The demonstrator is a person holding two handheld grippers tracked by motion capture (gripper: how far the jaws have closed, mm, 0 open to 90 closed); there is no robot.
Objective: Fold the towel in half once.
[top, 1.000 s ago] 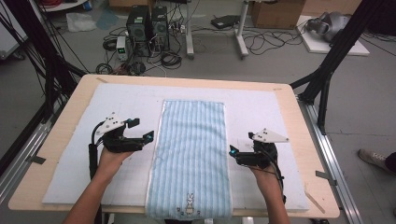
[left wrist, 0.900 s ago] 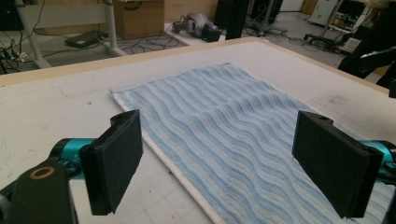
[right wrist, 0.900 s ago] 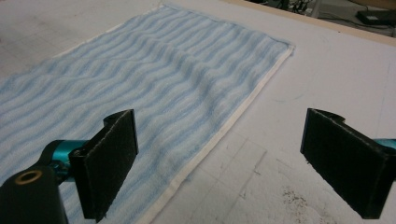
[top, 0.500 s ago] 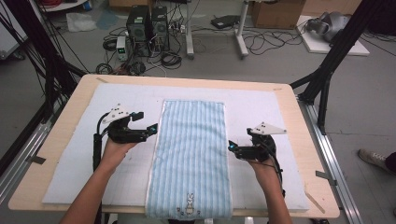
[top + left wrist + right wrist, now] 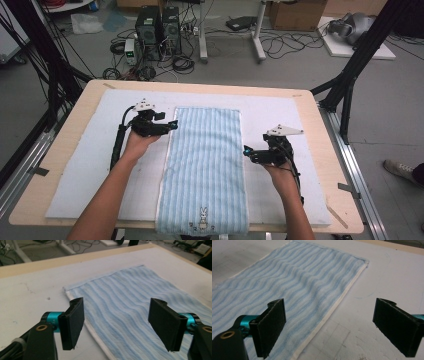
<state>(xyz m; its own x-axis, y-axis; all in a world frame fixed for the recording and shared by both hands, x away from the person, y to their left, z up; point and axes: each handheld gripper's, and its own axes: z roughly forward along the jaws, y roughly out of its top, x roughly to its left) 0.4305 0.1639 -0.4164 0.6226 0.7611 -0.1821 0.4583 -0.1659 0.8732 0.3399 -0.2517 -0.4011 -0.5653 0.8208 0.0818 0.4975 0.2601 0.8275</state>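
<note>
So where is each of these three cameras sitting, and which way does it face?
High view: above the person's side, looking forward and down at the long blue-striped terry towel; forearms and both grippers show.
Left gripper view: rides the left gripper, facing the towel's far corner; open black jaws show.
Right gripper view: rides the right gripper; open jaws straddle the towel's white edge.
All share the towel.

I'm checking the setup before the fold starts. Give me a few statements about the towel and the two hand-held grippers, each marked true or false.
1. The striped towel lies flat on the white mat. True.
2. The left hand-held gripper is shut on the towel's edge. False: its jaws stand open at the towel's left edge, holding nothing.
3. The right hand-held gripper is open. True.
4. The towel is folded into a small square. False: it lies spread out full length.
5. A rabbit figure marks the towel's near end. True.
</note>
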